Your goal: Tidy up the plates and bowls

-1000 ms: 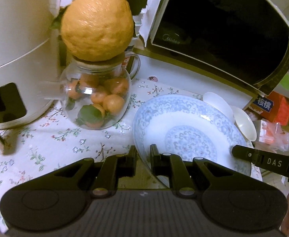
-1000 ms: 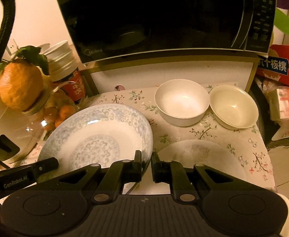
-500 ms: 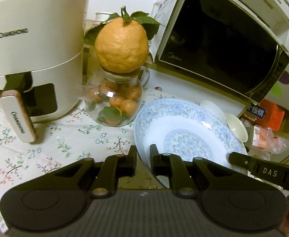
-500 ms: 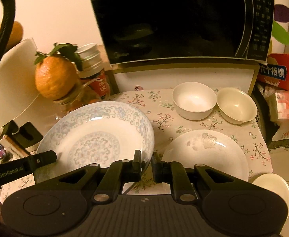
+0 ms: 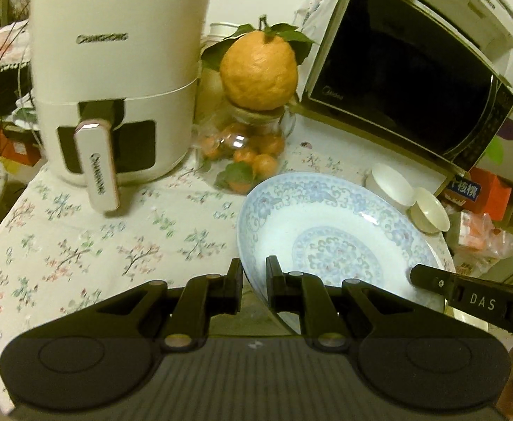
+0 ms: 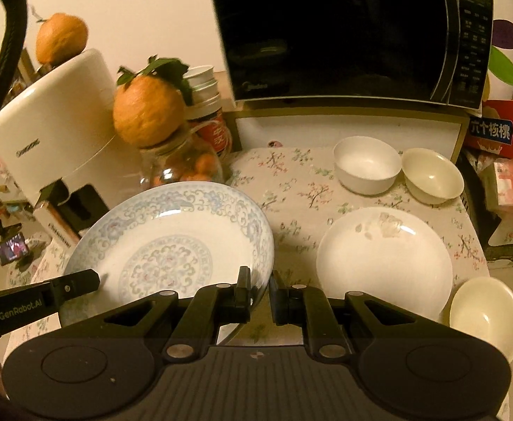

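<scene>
A blue-patterned plate [image 5: 330, 231] [image 6: 172, 242] is held off the flowered table between both grippers. My left gripper [image 5: 254, 277] is shut on its left rim; my right gripper [image 6: 260, 291] is shut on its right rim. Each view shows the other gripper's finger at the plate's far edge. A plain white plate [image 6: 384, 259] lies on the table to the right. Behind it stand a white bowl [image 6: 366, 165] [image 5: 389, 184] and a cream bowl [image 6: 433, 175] [image 5: 430, 208]. Another cream bowl [image 6: 486, 312] sits at the near right corner.
A white air fryer [image 5: 116, 84] stands at the back left, with a glass jar of small oranges [image 5: 249, 144] topped by a large citrus beside it. A black microwave [image 6: 344, 31] fills the back. Boxes and packets [image 6: 505, 161] crowd the table's right side.
Both grippers have drawn back and slightly up with the patterned plate. The air fryer, the whole white plate and the near cream bowl have come into view.
</scene>
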Motion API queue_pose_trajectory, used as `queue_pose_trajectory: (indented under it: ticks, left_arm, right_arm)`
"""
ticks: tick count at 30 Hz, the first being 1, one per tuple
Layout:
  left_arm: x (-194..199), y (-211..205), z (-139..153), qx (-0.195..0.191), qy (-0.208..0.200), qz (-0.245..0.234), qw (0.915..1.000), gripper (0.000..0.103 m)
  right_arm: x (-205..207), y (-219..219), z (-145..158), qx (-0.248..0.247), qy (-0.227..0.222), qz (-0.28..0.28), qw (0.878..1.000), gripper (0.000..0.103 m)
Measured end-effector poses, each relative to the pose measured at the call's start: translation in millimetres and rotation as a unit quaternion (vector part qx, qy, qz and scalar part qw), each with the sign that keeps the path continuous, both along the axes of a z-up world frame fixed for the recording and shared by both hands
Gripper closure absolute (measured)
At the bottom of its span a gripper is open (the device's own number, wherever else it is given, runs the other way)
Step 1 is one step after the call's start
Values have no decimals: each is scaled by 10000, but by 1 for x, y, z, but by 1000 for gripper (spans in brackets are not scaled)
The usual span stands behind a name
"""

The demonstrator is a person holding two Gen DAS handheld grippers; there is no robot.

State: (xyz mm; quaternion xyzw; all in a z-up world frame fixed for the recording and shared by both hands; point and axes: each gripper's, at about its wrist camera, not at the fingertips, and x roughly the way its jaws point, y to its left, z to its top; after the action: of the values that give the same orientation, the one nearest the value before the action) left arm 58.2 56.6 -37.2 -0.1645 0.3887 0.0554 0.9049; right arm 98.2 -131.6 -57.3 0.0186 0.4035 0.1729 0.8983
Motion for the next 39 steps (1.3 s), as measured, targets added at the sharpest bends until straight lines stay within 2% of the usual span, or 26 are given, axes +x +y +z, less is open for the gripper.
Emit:
queue_pose_trajectory:
  ticks: [6,18,39]
  left_arm:
    - [-21,0,-4,39,24,26,10000,92]
    - [-55,-9,-31,143,413,-41,9990,92]
    - [-59,-6,-51,304,776,-100,9965,92]
  right_arm:
    - [-25,4,-8,1,77,48,10000,91]
    - [-61,4,-28,-249,277,185,9991,91]
    - [-70,15,-52,-558,547,284,9965,89]
